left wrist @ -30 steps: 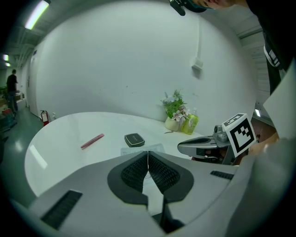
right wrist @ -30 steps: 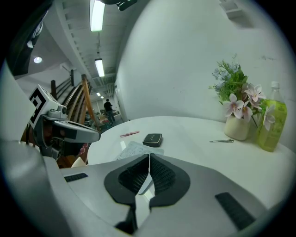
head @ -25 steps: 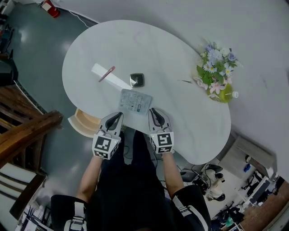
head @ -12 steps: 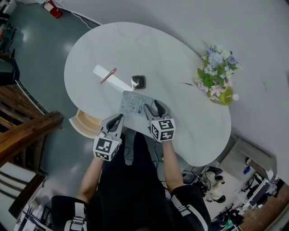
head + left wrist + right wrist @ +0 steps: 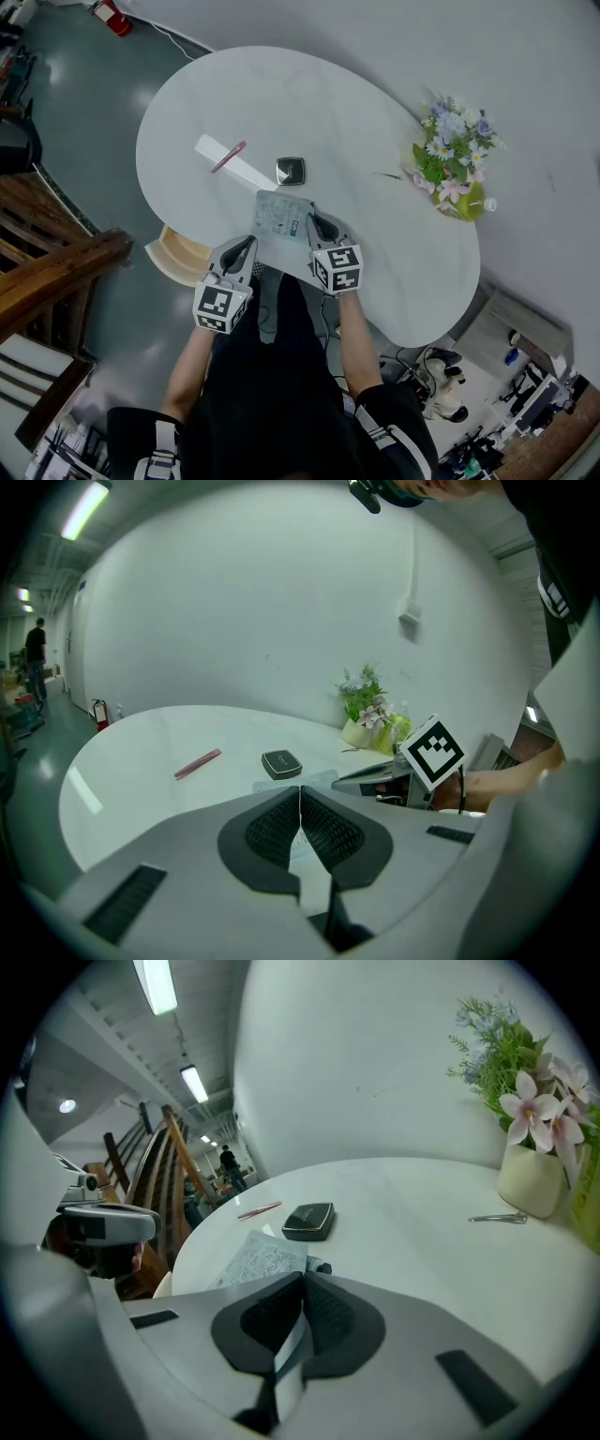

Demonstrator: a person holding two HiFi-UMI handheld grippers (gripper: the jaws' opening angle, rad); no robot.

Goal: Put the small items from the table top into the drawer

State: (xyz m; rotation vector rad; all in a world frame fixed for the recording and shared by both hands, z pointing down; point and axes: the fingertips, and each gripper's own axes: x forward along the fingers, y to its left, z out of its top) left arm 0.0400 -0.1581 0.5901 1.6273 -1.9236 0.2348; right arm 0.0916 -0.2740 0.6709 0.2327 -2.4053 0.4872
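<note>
A clear printed packet [image 5: 281, 214] lies at the near edge of the white table [image 5: 347, 103]. My right gripper [image 5: 317, 226] sits at its right edge; its jaws have just been closing and now stand shut on the packet's edge [image 5: 255, 1258]. Beyond it lie a black square case [image 5: 290, 171], a pink pen [image 5: 225, 156] across a white strip [image 5: 246, 172], and a small metal clip [image 5: 386, 174]. My left gripper [image 5: 242, 251] hangs shut and empty at the table's near edge, above the open drawer [image 5: 173, 258]. In the left gripper view its pads [image 5: 281, 829] meet.
A vase of flowers [image 5: 452, 161] stands at the table's right end, near the wall. Dark wooden stairs [image 5: 47, 272] run along the left, beside the drawer. The person's legs are under the table's near edge, between my grippers.
My right gripper has moved forward and down onto the packet's right edge; its jaws stood apart half a second ago and are together now. The left gripper has stayed where it was.
</note>
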